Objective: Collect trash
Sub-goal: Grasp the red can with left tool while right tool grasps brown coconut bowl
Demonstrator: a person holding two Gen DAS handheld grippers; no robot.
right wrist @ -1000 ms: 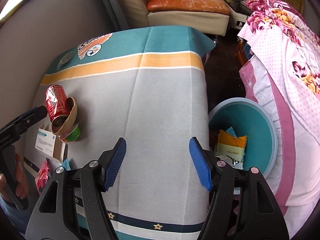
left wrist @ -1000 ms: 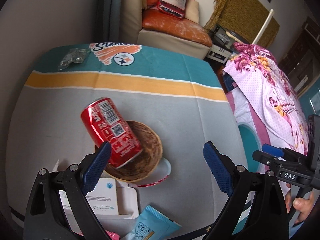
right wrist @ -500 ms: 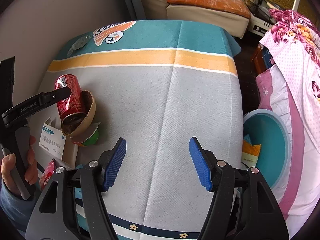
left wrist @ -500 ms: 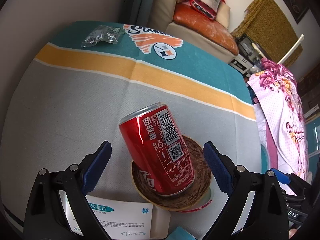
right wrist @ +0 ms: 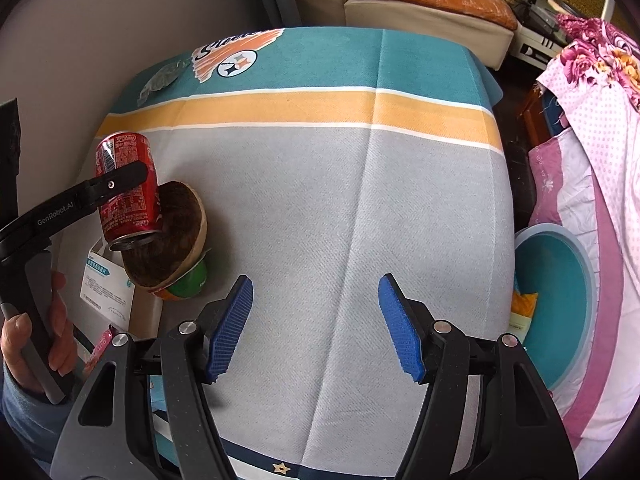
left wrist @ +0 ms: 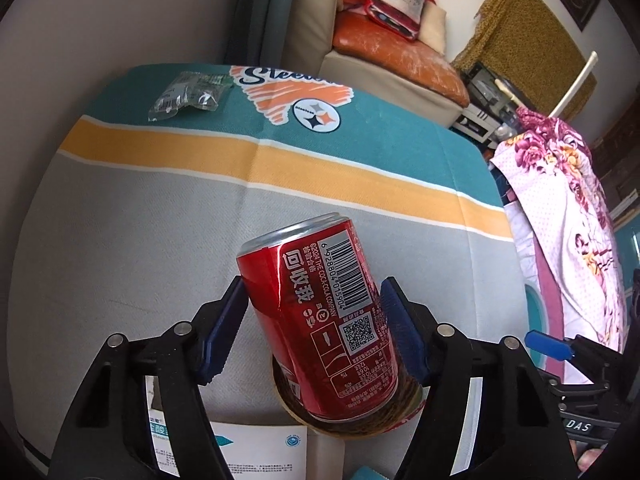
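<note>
A red cola can [left wrist: 320, 312] leans tilted in a brown paper bowl [left wrist: 404, 408] on the striped tablecloth. My left gripper [left wrist: 312, 328] is closed around the can's middle, both blue pads touching its sides. The right wrist view shows the same can [right wrist: 128, 188] with the left gripper's finger [right wrist: 116, 184] across it and the bowl [right wrist: 172, 236] beside it. My right gripper [right wrist: 316, 324] is open and empty above the grey part of the cloth. A teal bin [right wrist: 560, 304] with wrappers inside stands on the floor at the table's right.
A white medicine box [left wrist: 240, 456] lies near the table's front edge, a green cup [right wrist: 188, 284] under the bowl, a pink wrapper [right wrist: 100, 348] beside it. A clear plastic bag [left wrist: 188, 96] lies at the far left. A floral blanket [right wrist: 592, 120] hangs right of the table.
My left gripper has moved forward and closed its fingers on the can, which stood between open jaws before. My right gripper has shifted a little left and stays open.
</note>
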